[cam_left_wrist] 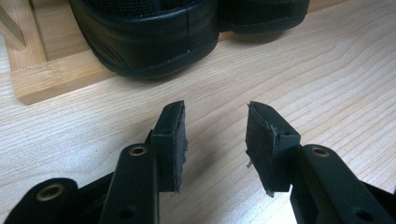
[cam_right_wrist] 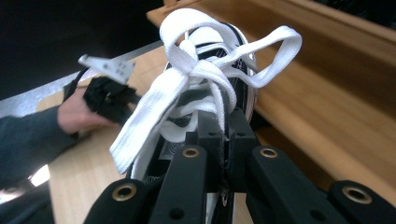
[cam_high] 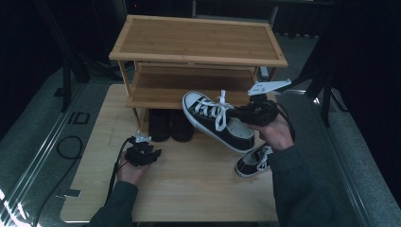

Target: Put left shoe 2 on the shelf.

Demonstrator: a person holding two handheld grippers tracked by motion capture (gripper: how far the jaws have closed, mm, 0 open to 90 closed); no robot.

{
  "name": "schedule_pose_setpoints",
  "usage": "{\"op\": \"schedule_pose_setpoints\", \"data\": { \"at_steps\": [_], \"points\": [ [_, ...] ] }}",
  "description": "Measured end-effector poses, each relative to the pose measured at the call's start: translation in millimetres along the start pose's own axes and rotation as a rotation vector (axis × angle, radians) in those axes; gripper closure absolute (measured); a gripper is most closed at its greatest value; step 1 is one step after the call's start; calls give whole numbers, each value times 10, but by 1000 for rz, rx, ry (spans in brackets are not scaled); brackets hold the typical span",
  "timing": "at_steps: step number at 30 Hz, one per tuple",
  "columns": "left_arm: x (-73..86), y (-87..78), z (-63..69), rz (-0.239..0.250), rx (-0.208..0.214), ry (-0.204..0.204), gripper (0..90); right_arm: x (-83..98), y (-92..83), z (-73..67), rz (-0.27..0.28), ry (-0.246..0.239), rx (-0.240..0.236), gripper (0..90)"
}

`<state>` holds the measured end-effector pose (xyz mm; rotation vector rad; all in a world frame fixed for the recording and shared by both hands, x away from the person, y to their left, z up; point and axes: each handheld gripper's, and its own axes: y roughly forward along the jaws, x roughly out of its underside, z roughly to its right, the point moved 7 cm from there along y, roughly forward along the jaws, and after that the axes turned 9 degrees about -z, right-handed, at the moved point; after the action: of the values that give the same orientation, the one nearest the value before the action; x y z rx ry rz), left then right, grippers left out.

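The right gripper [cam_high: 242, 113] is clamped on the tongue of a black sneaker [cam_high: 218, 121] with white laces [cam_right_wrist: 196, 74], holding it in the air in front of the shoe rack [cam_high: 198, 52], toe tilted up toward the rack. Its mate [cam_high: 253, 161] lies on the table [cam_high: 189, 189] just below. The left gripper [cam_left_wrist: 215, 140] rests low on the table, jaws apart with nothing between them, near a pair of black shoes [cam_left_wrist: 149, 37] on the rack's bottom shelf.

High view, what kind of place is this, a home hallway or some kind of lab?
Most likely a lab or studio mock-up of a home entryway. A bamboo shoe rack stands on a light wooden table rather than on a floor, the surroundings are dark, and cables trail beside the table.
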<state>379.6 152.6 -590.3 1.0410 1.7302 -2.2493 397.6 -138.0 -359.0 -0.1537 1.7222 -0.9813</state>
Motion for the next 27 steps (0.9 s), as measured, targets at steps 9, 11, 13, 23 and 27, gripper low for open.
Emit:
{"op": "schedule_pose_setpoints", "data": {
  "at_steps": [9, 11, 13, 23, 27],
  "points": [
    [3, 0, -9, -3, 0, -1, 576, -159, 168, 229, -2, 57, 99, 878],
    [3, 1, -9, -2, 1, -2, 575, -192, 211, 255, 1, 63, 129, 878],
    [3, 0, -5, -1, 2, -2, 575, -229, 247, 278, 14, 81, 140, 878],
    [1, -3, -1, 1, 6, -1, 576, -363, 413, 381, 50, 132, 270, 878],
    [-5, -13, 10, 4, 6, 3, 575, -319, 473, 458, 42, 171, 289, 878]
  ]
}}
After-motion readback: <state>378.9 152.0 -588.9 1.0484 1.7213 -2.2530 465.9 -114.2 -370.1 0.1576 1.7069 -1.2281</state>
